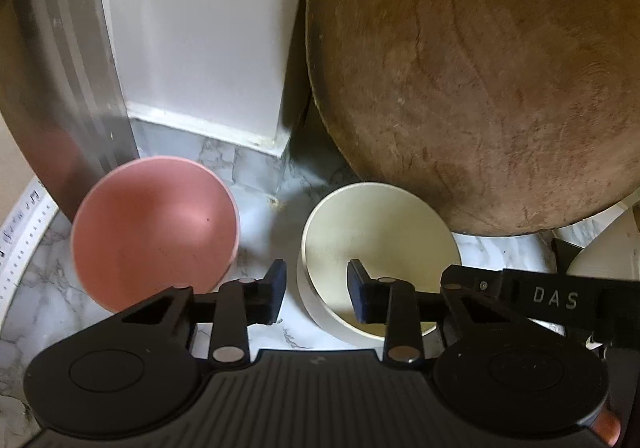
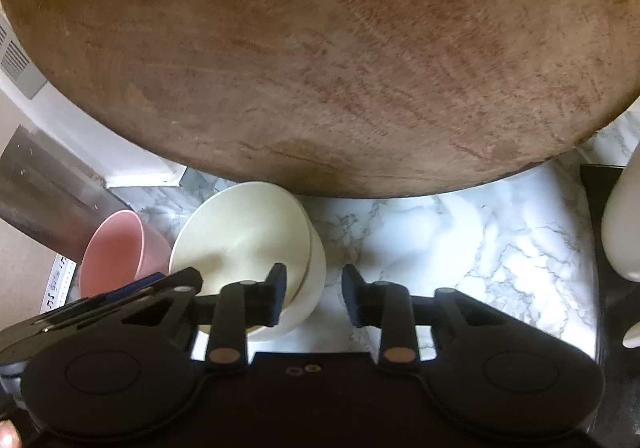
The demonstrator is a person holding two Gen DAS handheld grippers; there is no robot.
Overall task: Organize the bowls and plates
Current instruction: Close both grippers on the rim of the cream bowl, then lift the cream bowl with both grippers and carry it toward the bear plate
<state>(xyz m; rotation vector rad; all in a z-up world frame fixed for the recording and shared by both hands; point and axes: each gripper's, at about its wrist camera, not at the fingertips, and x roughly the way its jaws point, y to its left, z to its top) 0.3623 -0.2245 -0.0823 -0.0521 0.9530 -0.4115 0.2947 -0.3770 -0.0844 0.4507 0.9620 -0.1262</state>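
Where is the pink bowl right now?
The matte pink bowl sits on the marble-patterned counter, left of the cream bowl in both wrist views, against the steel panel.

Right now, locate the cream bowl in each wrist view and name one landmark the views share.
Left wrist view: cream bowl sits lower centre-right, its near rim between the left gripper fingers.
Right wrist view: cream bowl sits lower centre-left.
Shared landmark: the round wooden board standing behind it.
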